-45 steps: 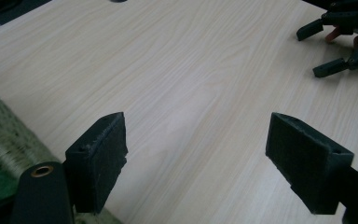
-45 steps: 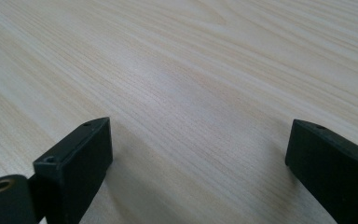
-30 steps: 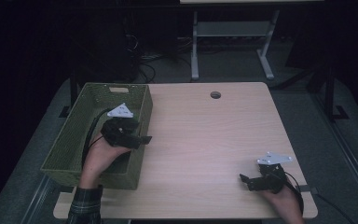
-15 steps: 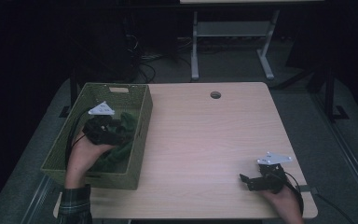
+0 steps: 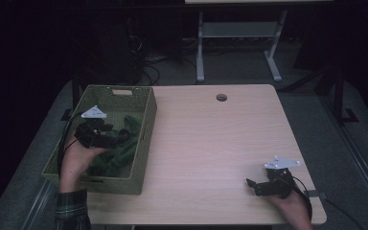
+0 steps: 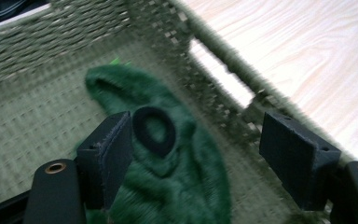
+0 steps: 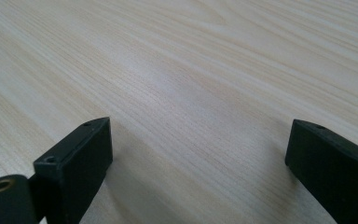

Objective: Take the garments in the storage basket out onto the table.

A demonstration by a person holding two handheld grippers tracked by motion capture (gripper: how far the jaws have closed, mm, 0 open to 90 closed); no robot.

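Two grippers wide open, nothing gripped. Table (image 5: 211,143) bare ahead of right gripper (image 5: 261,186). Woven basket (image 5: 141,143) at table's left holds green cloth (image 5: 117,153). Left gripper (image 6: 196,154) hovers over cloth, jaws just been narrowing slightly, straddling black ring (image 6: 154,130). Reach step; next: descend, pinch fabric.

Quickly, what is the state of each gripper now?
Left gripper: open, over the green cloth in the basket, holding nothing.
Right gripper: open, empty, over the table.

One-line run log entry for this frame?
left gripper: open, over green cloth in woven basket | right gripper: open, on table | nothing held
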